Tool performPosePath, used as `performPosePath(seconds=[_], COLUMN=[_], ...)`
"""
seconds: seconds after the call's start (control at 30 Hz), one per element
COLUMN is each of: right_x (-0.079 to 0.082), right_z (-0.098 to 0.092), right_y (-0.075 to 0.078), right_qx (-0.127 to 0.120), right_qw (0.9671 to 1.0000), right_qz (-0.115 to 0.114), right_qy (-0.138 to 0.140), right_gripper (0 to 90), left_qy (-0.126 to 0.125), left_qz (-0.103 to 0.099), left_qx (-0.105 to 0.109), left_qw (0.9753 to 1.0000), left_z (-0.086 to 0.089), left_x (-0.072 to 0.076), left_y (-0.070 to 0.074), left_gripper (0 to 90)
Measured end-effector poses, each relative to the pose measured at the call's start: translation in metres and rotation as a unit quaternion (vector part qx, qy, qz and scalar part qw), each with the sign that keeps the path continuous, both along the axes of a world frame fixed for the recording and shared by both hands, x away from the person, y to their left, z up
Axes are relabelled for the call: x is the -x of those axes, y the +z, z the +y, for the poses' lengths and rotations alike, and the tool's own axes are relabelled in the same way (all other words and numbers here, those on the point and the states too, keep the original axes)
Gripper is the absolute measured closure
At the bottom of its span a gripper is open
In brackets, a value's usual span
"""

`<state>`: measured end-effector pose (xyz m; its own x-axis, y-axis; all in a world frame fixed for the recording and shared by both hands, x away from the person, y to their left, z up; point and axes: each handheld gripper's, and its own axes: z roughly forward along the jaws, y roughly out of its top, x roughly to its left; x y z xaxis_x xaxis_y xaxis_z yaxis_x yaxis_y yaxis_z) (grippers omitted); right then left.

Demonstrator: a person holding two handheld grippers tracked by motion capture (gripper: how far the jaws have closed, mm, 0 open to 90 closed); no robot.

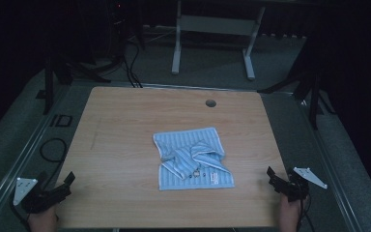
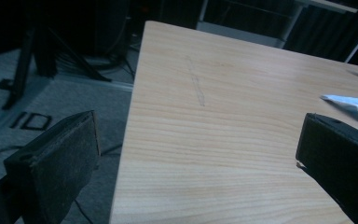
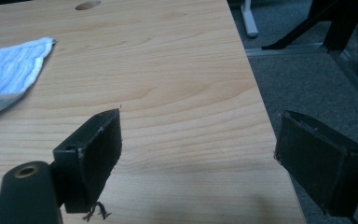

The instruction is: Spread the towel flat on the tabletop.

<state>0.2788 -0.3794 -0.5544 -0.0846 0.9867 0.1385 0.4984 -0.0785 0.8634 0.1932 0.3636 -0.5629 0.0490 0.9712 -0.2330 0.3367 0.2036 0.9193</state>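
- Towel point(image 1: 193, 157): light blue, striped, lies a little below and right of centre in the high view, on the wooden table point(image 1: 125, 125); one corner is flopped over its middle in a rumpled ridge, the rest lies roughly flat, a small printed label near its lower edge
- Left gripper point(image 1: 65, 183): lower left of the high view, at the table's near left corner, well apart from the towel; jaws stand wide apart with nothing between them
- Left gripper view: bare wood between the two jaws, a sliver of the towel at the right edge of the frame
- Right gripper point(image 1: 273, 176): lower right of the high view, at the table's right edge, also well apart from the towel; jaws spread wide and empty
- Right gripper view: a towel corner at the upper left of the frame, the cable hole point(image 3: 87, 5) at the top
- Judgement on progress: no clean fold is made, the towel is neither spread square nor halved; neither gripper touches it
- Left to do, as I read it: reach in, take hold of the flopped corner or an edge, flatten it, then fold; essentially all of the work remains
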Motion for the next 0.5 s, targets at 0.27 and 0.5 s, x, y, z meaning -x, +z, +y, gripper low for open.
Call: performPosePath(seconds=[0.27, 0.5], right_x=[-0.009, -0.014], right_z=[-0.006, -0.005], right_y=[-0.002, -0.003], right_qx=[-0.036, -0.019], right_qw=[0.9977, 0.9930], right_qz=[0.047, 0.070], right_qy=[0.031, 0.093], right_gripper=[14.2, 14.2], left_qy=[-0.030, -0.083], left_qz=[0.018, 0.049], left_qx=[0.014, 0.012], left_qw=[0.9993, 0.9952], left_z=[0.005, 0.000], left_x=[-0.001, -0.006], left_y=[0.000, 0.003], left_gripper=[0.0, 0.0])
